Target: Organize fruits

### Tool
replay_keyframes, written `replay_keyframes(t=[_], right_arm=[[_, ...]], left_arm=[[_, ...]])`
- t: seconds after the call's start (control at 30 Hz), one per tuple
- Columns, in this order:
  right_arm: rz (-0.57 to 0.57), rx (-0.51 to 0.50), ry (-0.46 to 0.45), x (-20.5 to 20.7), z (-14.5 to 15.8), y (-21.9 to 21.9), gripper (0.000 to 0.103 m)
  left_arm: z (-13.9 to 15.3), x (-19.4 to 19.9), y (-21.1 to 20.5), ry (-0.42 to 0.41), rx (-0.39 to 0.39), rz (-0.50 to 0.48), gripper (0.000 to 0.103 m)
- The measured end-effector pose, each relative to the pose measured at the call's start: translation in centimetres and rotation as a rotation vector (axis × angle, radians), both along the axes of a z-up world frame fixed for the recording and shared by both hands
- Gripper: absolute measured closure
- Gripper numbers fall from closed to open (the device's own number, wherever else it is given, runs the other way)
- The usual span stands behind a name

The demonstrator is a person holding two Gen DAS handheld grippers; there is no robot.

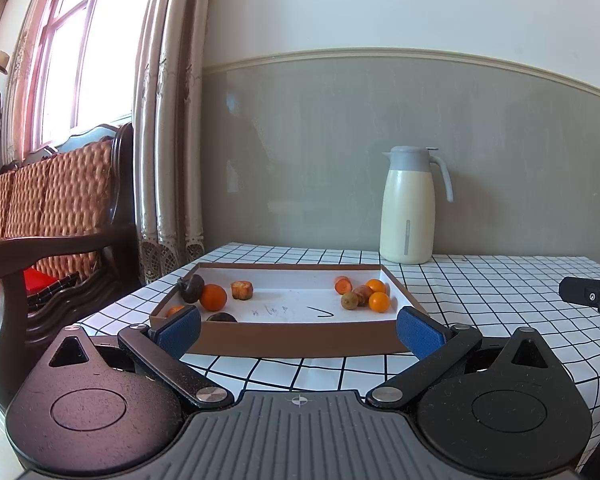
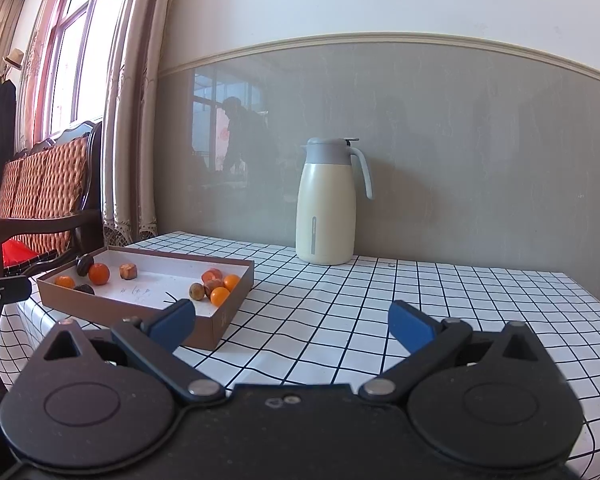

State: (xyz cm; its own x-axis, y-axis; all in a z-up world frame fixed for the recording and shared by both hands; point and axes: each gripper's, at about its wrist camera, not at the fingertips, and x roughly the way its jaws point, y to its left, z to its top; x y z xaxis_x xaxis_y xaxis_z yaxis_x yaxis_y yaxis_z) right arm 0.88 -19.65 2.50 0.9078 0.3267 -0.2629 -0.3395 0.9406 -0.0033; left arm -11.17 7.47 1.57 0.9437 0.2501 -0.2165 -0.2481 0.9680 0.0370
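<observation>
A shallow brown cardboard tray (image 1: 300, 346) with a white floor lies on the checked table. At its left end are an orange (image 1: 213, 297), a dark fruit (image 1: 191, 288), a small brown cake-like piece (image 1: 241, 289) and another dark fruit (image 1: 222, 317). At its right end several small oranges (image 1: 379, 302) and a brownish-green fruit (image 1: 350, 300) cluster. My left gripper (image 1: 300, 330) is open and empty, just in front of the tray's near wall. My right gripper (image 2: 294, 322) is open and empty, over the table right of the tray (image 2: 220, 322).
A cream thermos jug (image 1: 410, 208) with a grey lid stands at the back by the wall, also in the right wrist view (image 2: 328, 204). A wooden sofa (image 1: 52, 208) and curtains are left of the table. The table's left edge (image 1: 112, 308) is close to the tray.
</observation>
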Motion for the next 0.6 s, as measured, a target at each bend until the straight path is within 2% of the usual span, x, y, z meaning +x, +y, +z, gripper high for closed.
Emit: replay_keyframes(t=[0.6], right_arm=[[0.0,0.0,0.005,0.21,-0.01,0.01,0.006]], left_arm=[[0.01,-0.22,0.23,-0.012,-0.008,0.002,0.0]])
